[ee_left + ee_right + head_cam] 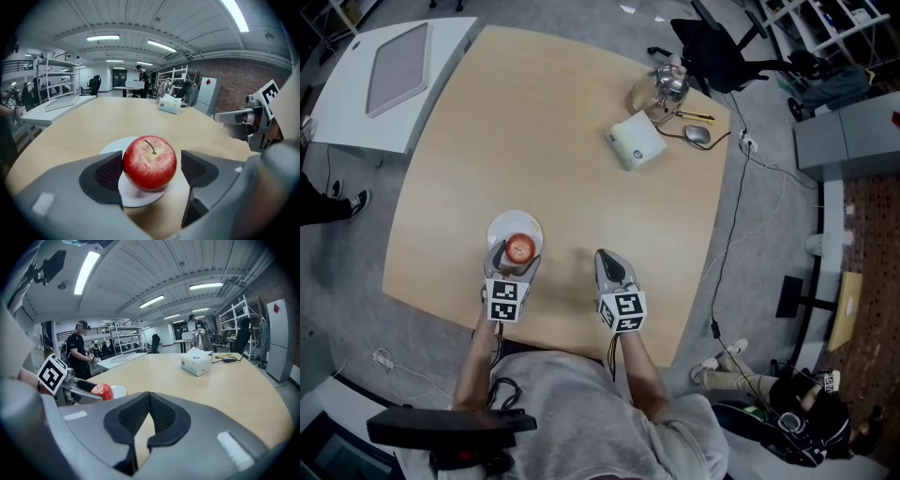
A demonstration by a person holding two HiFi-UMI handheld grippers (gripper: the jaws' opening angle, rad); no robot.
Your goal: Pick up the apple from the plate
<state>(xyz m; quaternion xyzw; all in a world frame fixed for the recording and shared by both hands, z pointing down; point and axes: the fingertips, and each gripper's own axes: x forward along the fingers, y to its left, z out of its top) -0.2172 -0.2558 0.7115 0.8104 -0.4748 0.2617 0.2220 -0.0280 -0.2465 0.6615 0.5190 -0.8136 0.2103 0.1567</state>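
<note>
Our left tongs (pixel 152 169) gape around the red apple (pixel 149 161) on its white plate (pixel 115 145), not gripping it. Our right tongs (pixel 149 401) sit closed, empty.

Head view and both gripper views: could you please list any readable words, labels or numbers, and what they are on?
No text is readable.
White box: dark mark, too blurred to read.
Marker cubes: square patterns, no letters.
Cabinet: red diamond sign, no lettering visible.

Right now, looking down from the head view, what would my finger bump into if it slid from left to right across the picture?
White side table → apple → right tongs → computer mouse. The white box and kettle overlap the tongs sideways, so I skipped them.
</note>
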